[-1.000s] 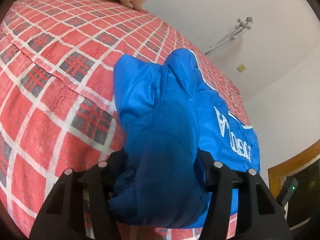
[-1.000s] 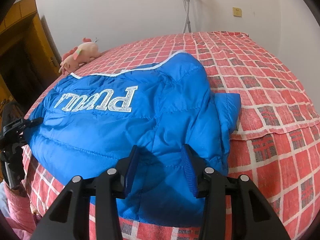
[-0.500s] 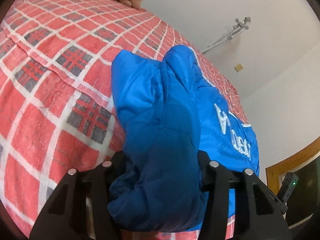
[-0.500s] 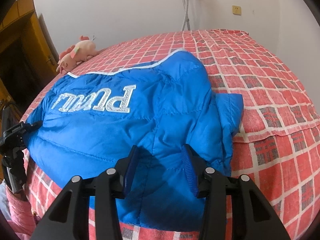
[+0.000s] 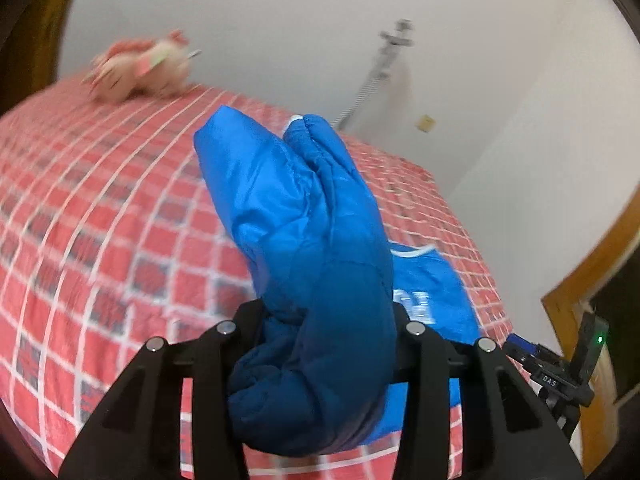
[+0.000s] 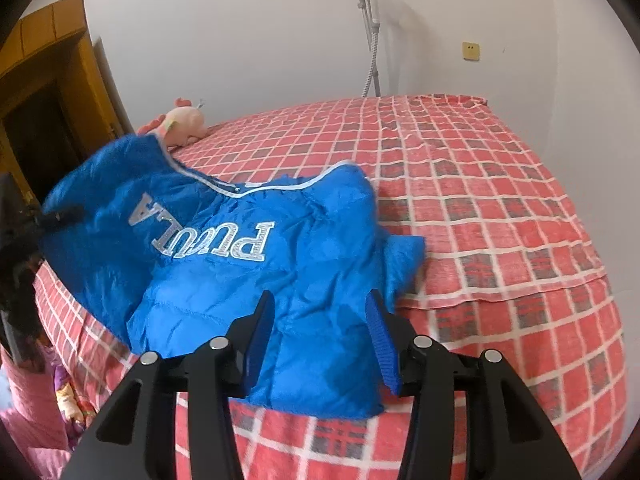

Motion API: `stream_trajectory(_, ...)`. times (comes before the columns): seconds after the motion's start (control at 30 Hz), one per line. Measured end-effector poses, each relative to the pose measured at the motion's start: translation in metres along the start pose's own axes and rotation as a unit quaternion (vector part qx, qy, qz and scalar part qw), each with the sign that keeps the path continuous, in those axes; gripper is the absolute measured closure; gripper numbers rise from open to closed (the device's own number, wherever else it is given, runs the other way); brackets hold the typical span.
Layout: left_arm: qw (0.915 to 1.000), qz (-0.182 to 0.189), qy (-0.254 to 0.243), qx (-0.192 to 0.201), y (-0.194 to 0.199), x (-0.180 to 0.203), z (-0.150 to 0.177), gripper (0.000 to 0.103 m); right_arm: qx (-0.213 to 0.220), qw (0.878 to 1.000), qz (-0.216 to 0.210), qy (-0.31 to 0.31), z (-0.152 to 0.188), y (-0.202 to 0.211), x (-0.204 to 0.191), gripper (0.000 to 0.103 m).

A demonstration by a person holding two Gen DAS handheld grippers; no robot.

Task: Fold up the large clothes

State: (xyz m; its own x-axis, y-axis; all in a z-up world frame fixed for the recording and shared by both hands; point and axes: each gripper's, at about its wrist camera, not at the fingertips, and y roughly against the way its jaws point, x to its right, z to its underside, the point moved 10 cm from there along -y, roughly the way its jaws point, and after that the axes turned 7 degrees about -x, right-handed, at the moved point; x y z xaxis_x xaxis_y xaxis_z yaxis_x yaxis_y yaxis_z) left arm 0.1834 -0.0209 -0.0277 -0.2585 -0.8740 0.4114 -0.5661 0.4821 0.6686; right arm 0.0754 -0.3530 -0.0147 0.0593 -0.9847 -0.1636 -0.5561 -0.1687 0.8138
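Left claw (image 5: 320, 344) has just been closing and is clenched on a bunched sleeve of the blue puffer jacket (image 6: 224, 264), raised off the red checked bed (image 6: 480, 208). Right claw (image 6: 320, 344) grips the jacket's near hem (silver lettering faces up). A pink plush toy (image 6: 186, 124) lies by the far wall.

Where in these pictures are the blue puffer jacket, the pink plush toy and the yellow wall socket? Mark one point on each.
blue puffer jacket (image 6: 320, 264): right wrist view, on the quilted panel beside the lettering.
pink plush toy (image 6: 185, 123): right wrist view, on its body.
yellow wall socket (image 6: 471, 51): right wrist view, on its faceplate.
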Motion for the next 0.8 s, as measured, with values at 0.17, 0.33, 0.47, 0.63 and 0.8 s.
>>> stream_trajectory(0.17,0.9969,0.007,-0.077,-0.015,-0.018,0.078,-0.002,0.063,0.019,1.0,0.01,0.012,0.0,0.026,0.003,0.055)
stream_trajectory(0.33,0.9903,0.001,-0.129,-0.053,-0.065,0.131,0.014,0.063,0.024,1.0,0.011,0.006,0.006,0.035,0.01,0.054)
stream_trajectory(0.47,0.9849,-0.002,-0.145,-0.094,-0.106,0.151,0.034,0.063,0.018,1.0,0.012,-0.005,0.012,0.031,0.019,0.054)
stream_trajectory(0.63,0.9776,-0.006,-0.162,-0.135,-0.152,0.152,0.065,0.06,0.014,1.0,0.012,-0.018,0.016,0.026,0.028,0.054)
stream_trajectory(0.8,0.9749,-0.013,-0.176,-0.136,-0.173,0.147,0.084,0.06,0.006,1.0,0.012,-0.026,0.02,0.019,0.032,0.054)
